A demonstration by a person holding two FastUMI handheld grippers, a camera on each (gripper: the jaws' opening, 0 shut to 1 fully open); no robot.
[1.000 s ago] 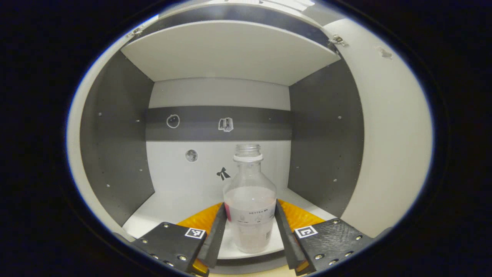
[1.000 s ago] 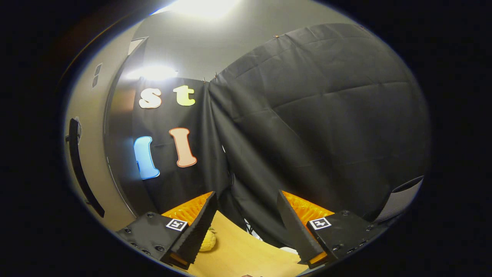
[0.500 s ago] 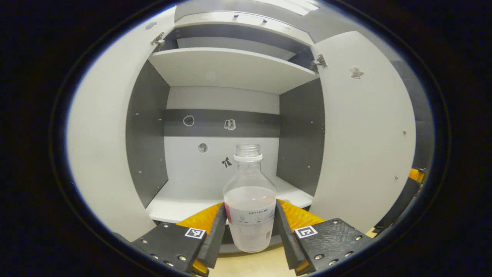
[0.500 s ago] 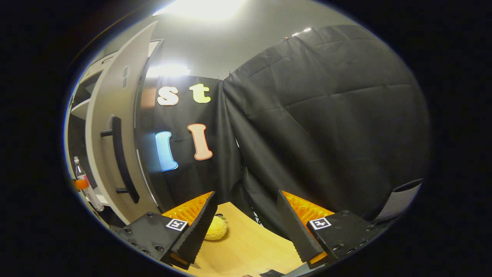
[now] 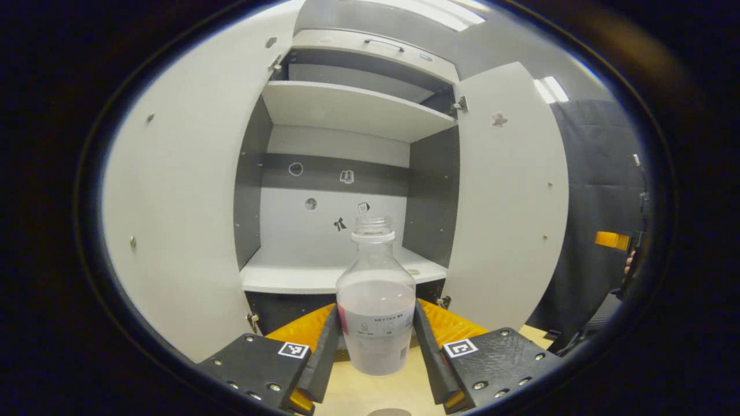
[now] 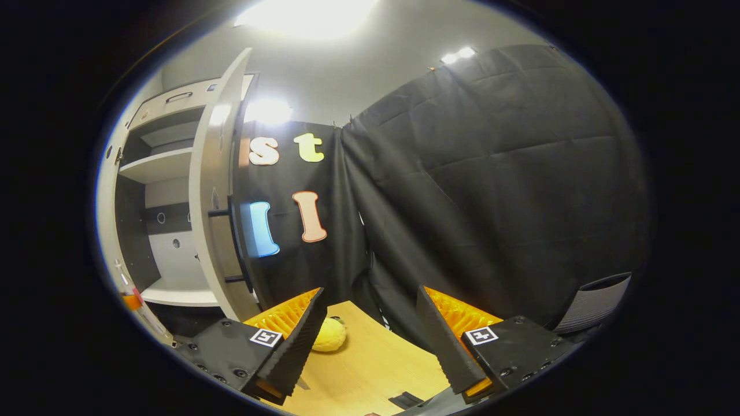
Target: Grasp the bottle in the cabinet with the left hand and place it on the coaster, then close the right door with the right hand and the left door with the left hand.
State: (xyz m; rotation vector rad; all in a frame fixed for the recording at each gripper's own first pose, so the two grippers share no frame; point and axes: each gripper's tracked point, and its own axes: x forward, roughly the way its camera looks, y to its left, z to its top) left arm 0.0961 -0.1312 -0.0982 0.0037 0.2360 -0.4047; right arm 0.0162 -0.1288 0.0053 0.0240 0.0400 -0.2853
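Jaws carried bottle (image 5: pixel 376 300) out of cabinet (image 5: pixel 347 115).

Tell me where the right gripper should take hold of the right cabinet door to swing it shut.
Probably at the dark bar handle on the outer face of the right door. It runs upright and stands off the panel on short posts, so the right gripper, jaws open, could come at that face from the booth side and close across the bar. Pushing the flat panel might also do.

Bright ceiling glare, fisheye-warped edges, sharp focus
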